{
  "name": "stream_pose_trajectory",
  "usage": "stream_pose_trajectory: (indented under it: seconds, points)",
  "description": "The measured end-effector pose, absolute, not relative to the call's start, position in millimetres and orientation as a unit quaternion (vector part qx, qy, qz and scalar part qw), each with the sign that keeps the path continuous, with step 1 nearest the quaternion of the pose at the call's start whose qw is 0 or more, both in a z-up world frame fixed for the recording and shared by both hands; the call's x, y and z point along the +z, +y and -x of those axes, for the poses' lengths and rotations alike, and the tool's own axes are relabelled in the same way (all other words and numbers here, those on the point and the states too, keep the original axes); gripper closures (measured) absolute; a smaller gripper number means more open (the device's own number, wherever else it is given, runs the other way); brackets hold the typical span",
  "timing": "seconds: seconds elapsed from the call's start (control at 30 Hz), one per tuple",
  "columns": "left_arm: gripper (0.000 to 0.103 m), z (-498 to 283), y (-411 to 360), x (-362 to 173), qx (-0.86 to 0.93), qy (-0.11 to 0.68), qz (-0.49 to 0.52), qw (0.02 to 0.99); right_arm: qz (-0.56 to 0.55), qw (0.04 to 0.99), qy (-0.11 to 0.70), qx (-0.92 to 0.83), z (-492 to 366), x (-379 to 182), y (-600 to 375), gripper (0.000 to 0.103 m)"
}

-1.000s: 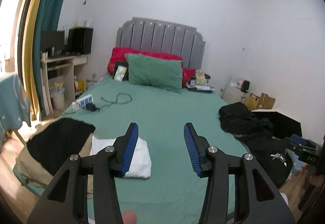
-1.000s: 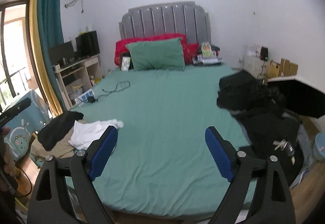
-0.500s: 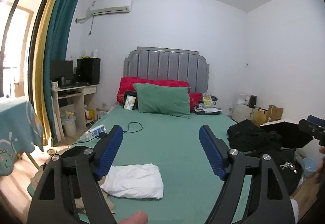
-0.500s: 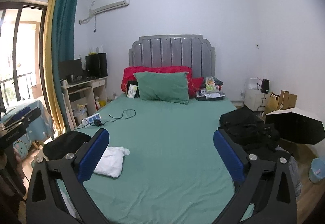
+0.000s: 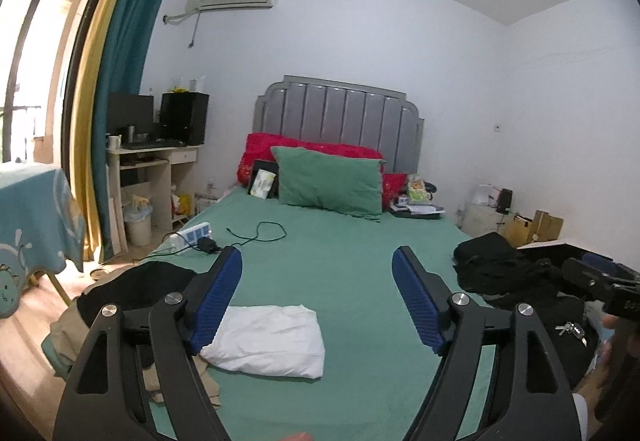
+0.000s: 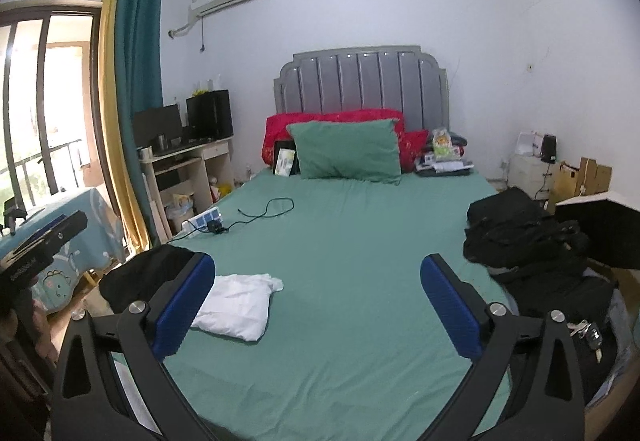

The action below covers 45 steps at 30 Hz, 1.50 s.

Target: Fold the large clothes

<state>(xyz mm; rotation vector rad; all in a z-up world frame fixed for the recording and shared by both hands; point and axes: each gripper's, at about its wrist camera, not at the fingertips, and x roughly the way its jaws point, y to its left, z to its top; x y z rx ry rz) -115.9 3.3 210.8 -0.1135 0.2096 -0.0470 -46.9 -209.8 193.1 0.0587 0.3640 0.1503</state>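
Snagging is the likely risk: the black clothes (image 6: 520,241) heaped at three o'clock lie by keys (image 6: 588,333), which could be dragged along. Left gripper (image 5: 318,293) and right gripper (image 6: 316,301) both hang spread and empty. A folded white garment (image 5: 268,339) rests at seven o'clock on the green bed (image 6: 352,241); pillows (image 6: 346,151) sit at twelve.

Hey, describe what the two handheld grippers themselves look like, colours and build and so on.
Both the left gripper and right gripper are matte black plastic frames with triangular cutouts and round silver screw heads at the joints. Each finger carries a long blue ribbed pad. No cables or sleeves show on them; white lettering on one body is unreadable.
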Motion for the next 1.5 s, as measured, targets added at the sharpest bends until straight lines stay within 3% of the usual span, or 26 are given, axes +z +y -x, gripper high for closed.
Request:
stream_pose_trajectory:
  seconds: [1.5]
  points:
    - [0.023,84,-8,187,-0.032,0.142,0.043,0.988,-0.030,0.978,0.203,0.048,33,177,-230,0.002]
